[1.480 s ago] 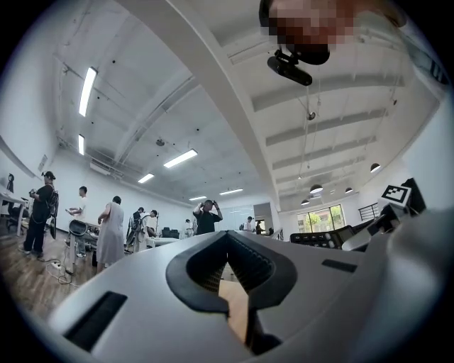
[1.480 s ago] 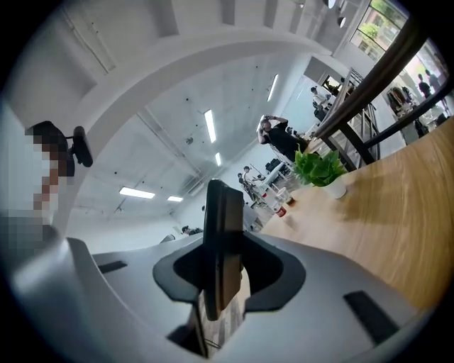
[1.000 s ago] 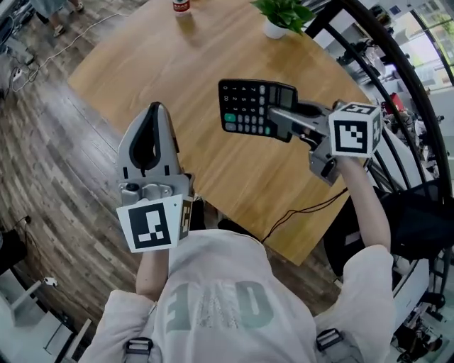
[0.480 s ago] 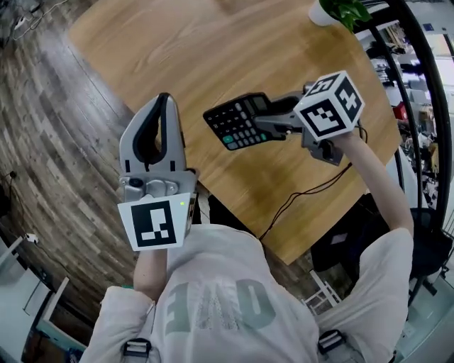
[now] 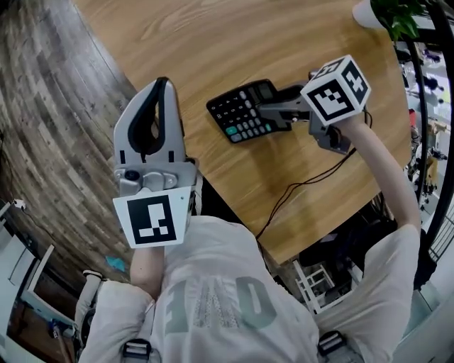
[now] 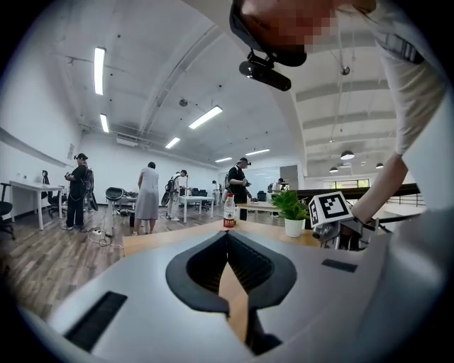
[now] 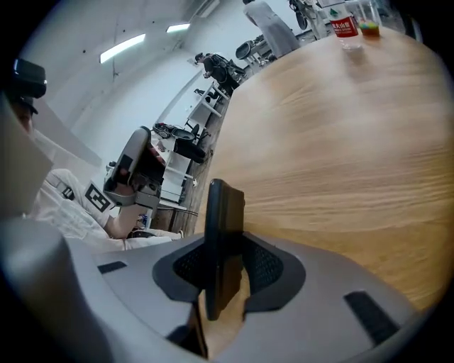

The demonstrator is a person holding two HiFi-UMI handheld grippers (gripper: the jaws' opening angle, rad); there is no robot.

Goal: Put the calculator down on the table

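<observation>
A black calculator (image 5: 241, 112) with a green key hangs low over the wooden table (image 5: 213, 42), keys up; whether it touches the wood I cannot tell. My right gripper (image 5: 268, 112), with its marker cube, comes in from the right and is shut on the calculator's display end. In the right gripper view the calculator (image 7: 224, 227) stands edge-on between the pads, above the tabletop (image 7: 340, 142). My left gripper (image 5: 162, 85) hovers off the table's near-left edge over the floor, jaws shut with nothing in them. In its own view the left gripper's (image 6: 228, 244) tips meet.
A potted plant (image 5: 389, 14) stands at the table's far right corner, and a red-labelled bottle (image 6: 229, 211) stands farther back. A black cable (image 5: 298, 188) runs off the near table edge. A dark railing (image 5: 425, 142) is at the right. Several people (image 6: 149, 198) stand in the room behind.
Both grippers have come down. The right one tipped downward and carried the calculator from well above the table to just over its surface. The left gripper stayed shut.
</observation>
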